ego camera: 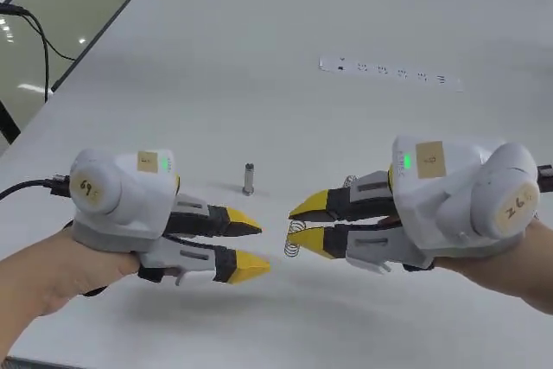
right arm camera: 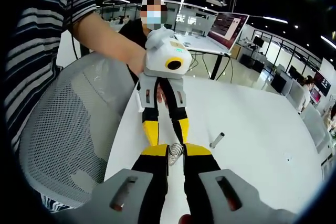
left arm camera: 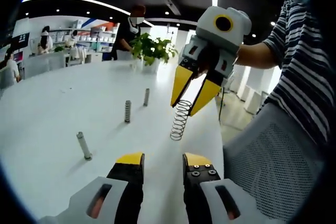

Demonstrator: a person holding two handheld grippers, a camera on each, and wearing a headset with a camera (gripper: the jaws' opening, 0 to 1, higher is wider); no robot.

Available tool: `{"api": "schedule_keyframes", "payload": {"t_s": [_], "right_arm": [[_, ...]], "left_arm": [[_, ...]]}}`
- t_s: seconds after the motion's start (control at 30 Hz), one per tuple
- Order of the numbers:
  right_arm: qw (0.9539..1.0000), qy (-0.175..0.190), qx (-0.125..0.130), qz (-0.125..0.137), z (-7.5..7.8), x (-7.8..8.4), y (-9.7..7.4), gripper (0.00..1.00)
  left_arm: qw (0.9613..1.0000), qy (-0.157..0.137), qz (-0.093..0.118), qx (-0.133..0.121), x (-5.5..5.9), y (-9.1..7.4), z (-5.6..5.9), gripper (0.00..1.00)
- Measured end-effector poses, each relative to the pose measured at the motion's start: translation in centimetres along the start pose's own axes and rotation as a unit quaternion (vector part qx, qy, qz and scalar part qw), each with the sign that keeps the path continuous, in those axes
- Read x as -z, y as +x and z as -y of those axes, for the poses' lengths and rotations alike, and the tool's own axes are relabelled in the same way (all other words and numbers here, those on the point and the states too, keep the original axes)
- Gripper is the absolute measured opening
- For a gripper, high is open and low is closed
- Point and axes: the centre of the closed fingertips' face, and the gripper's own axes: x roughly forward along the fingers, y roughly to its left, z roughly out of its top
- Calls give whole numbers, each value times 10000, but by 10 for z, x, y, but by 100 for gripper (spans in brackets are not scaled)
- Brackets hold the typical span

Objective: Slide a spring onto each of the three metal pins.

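Big white table (ego camera: 259, 41), smooth and matte, and across its far side runs a printed strip (ego camera: 389, 73), too small to read. The right gripper view brings in a grey mesh chair (right arm camera: 63, 129) and a striped sleeve (right arm camera: 47, 19).

Left gripper (ego camera: 262, 248), white shell, black fingers, yellow wedge tips: jaws spread with nothing between them, and the gap is plain in its own view (left arm camera: 164, 159). Its round side disc seems to read "69". A green light glows on top beside a tan sticker I can't read.

Right gripper (ego camera: 295, 229), same build, disc writing unclear. Its tips are pinching the spring (ego camera: 292, 246), a thin open wire coil. The left gripper view shows that coil (left arm camera: 180, 121) hanging down from the pinched tips (left arm camera: 183, 108), its bottom end at the tabletop.

The head view has one short steel pin (ego camera: 249, 178), upright on the table beyond both grippers. The left gripper view lines up three pins: near (left arm camera: 84, 146), middle (left arm camera: 127, 111), which looks ribbed, and far (left arm camera: 146, 97).
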Motion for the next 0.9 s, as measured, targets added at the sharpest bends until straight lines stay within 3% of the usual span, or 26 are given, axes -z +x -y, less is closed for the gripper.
{"api": "schedule_keyframes", "payload": {"t_s": [0.37,0.9], "right_arm": [[9999,-21,143,-69,8,6,2,7],[9993,-70,350,-125,20,9,6,7]], "left_arm": [[9991,-137,47,-405,5,-23,-13,36],[9979,-186,-99,-616,10,-49,-21,60]]}}
